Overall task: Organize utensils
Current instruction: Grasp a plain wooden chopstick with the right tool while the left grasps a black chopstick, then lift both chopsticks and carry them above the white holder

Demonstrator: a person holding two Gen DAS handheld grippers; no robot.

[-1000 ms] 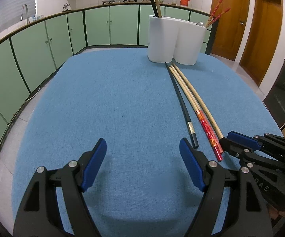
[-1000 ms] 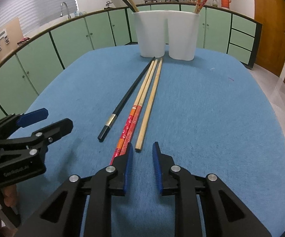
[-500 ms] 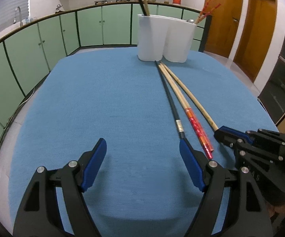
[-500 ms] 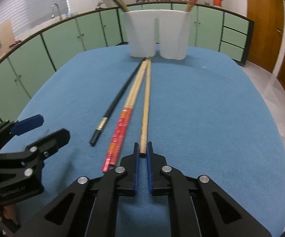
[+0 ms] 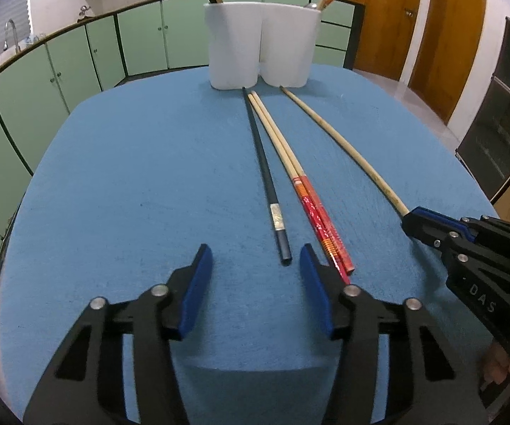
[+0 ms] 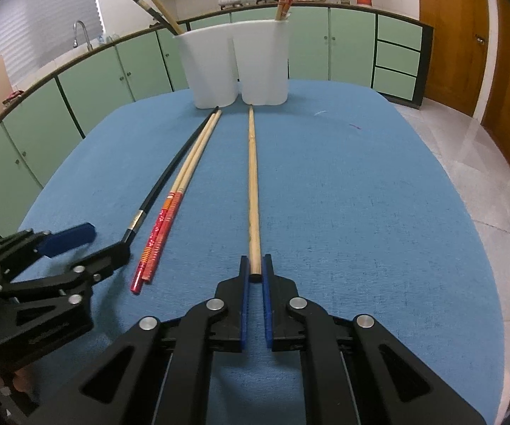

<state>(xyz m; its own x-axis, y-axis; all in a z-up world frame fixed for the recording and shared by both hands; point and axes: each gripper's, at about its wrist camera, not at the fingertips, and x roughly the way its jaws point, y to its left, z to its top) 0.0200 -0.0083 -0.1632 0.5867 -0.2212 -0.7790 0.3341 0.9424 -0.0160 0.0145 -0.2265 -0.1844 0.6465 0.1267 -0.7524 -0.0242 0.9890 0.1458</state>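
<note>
A white two-compartment holder stands at the far end of the blue cloth, with chopsticks upright in both halves. A black chopstick lies beside a red-handled pair. My left gripper is closing. The black chopstick's near end lies just inside its fingertips, and the pads do not touch it. My right gripper is shut on the near end of a plain wooden chopstick, which is angled away from the others.
The blue-covered table has rounded edges close on both sides. Green cabinets curve behind it, and wooden doors stand at the right. A person's fingers show under the right gripper's handle.
The right gripper has closed on the plain chopstick and swung its near end rightward, away from the red pair. The left gripper has moved up to the black chopstick's end and its jaws have narrowed.
</note>
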